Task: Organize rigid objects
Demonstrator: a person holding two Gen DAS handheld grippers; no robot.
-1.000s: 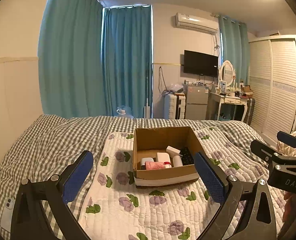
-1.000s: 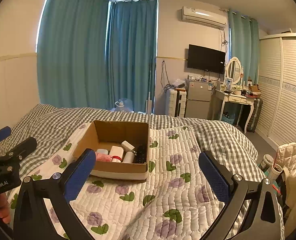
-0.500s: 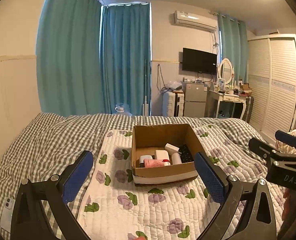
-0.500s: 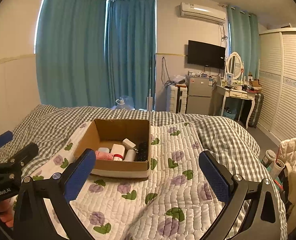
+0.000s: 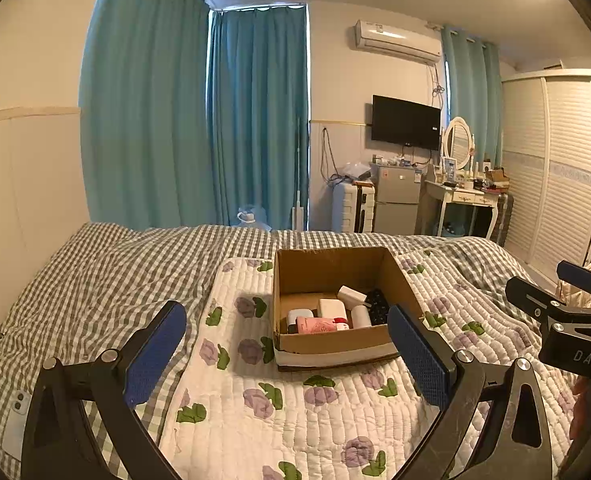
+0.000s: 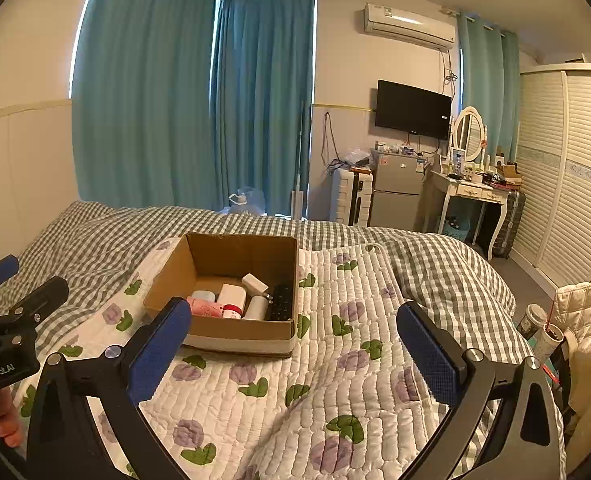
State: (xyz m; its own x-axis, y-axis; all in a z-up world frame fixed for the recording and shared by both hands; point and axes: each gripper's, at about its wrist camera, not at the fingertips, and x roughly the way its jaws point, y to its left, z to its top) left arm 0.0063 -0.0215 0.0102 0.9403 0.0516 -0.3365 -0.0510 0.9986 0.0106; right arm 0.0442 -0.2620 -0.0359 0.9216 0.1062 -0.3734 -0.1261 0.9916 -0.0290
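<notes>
An open cardboard box (image 5: 327, 344) (image 6: 239, 330) stands on a white flowered quilt (image 5: 295, 408) on the bed. Inside lie a pink tube (image 5: 319, 325) (image 6: 205, 307), white boxes (image 5: 332, 309) (image 6: 232, 294), a white cylinder (image 5: 361, 316) (image 6: 257, 307) and a black object (image 5: 378, 306) (image 6: 281, 303). My left gripper (image 5: 287, 352) is open and empty, held above the quilt in front of the box. My right gripper (image 6: 293, 354) is open and empty, in front of and right of the box. Each gripper shows at the other view's edge.
A grey checked blanket (image 5: 95, 280) covers the bed. A phone (image 5: 17, 420) lies at its left edge. Beyond the bed are teal curtains (image 5: 199, 128), a small fridge (image 5: 397, 204), a dressing table (image 5: 465, 200) and a wardrobe (image 5: 555, 168). Cups (image 6: 545, 332) stand at right.
Both grippers have drifted slightly, so the box sits a little differently in each view. Both stay open and empty. The box's contents have not moved.
</notes>
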